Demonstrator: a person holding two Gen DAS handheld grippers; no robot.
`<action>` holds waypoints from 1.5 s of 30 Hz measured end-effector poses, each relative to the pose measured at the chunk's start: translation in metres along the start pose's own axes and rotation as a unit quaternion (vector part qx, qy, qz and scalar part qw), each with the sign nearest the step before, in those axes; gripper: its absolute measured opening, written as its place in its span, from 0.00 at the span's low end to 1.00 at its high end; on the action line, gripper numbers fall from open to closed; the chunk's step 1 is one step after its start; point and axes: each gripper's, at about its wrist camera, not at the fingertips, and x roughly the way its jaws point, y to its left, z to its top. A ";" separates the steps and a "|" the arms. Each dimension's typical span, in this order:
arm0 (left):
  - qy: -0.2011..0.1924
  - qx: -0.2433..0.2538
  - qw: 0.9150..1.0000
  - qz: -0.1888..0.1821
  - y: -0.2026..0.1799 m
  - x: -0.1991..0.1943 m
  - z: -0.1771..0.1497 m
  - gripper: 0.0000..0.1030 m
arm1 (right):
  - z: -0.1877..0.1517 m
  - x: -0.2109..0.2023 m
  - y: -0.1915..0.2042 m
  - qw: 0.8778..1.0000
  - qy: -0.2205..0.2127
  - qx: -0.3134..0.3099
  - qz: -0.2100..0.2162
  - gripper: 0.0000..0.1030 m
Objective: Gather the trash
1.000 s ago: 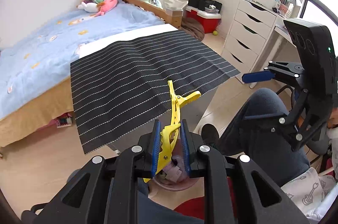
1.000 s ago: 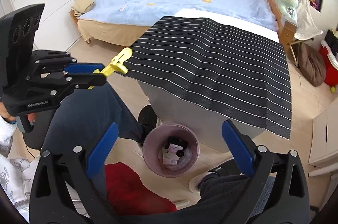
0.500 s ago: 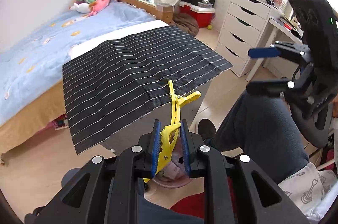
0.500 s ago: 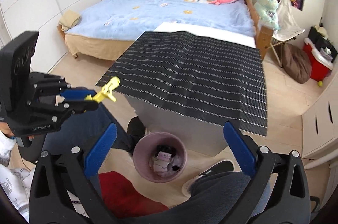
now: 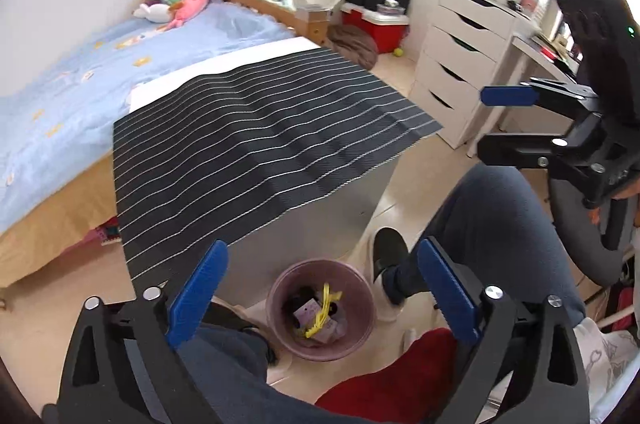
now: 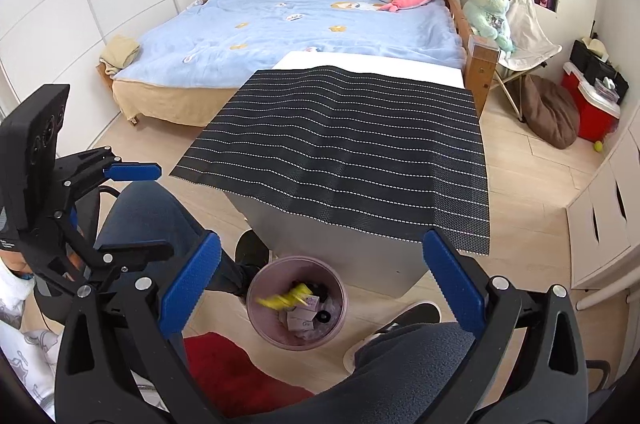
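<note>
A pink waste bin [image 5: 320,352] [image 6: 296,342] stands on the floor in front of the table, between a person's feet. A yellow clip [image 5: 322,312] lies in it on top of paper scraps; in the right wrist view the yellow clip [image 6: 284,298] is a blur just inside the rim. My left gripper [image 5: 320,252] [image 6: 156,210] hangs above the bin with its jaws opening and nothing between them. My right gripper [image 6: 322,242] [image 5: 484,122] is open and holds nothing, also above the bin.
A black striped mat [image 5: 260,144] covers the white table behind the bin. The person's legs [image 5: 480,216] and dark shoes [image 5: 388,248] flank the bin, with a red rug [image 6: 232,372] beside it. A bed [image 6: 300,36] lies beyond and white drawers [image 5: 460,72] stand to the right.
The left gripper went from shut on the yellow clip to wide open, and the clip dropped into the pink bin. The right gripper drifted slightly and rolled a little.
</note>
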 end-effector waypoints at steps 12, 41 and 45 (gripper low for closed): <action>-0.023 -0.041 0.998 0.031 0.018 -0.009 0.003 0.93 | 0.003 0.004 -0.002 1.000 -0.006 0.017 -0.016 0.97; -0.080 -0.051 0.994 0.045 0.052 -0.030 0.068 0.94 | 0.079 -0.006 -0.004 0.998 -0.059 -0.001 -0.032 0.97; -0.077 -0.057 0.995 0.035 0.055 -0.027 0.069 0.94 | 0.083 -0.001 -0.005 0.998 -0.054 -0.001 -0.029 0.97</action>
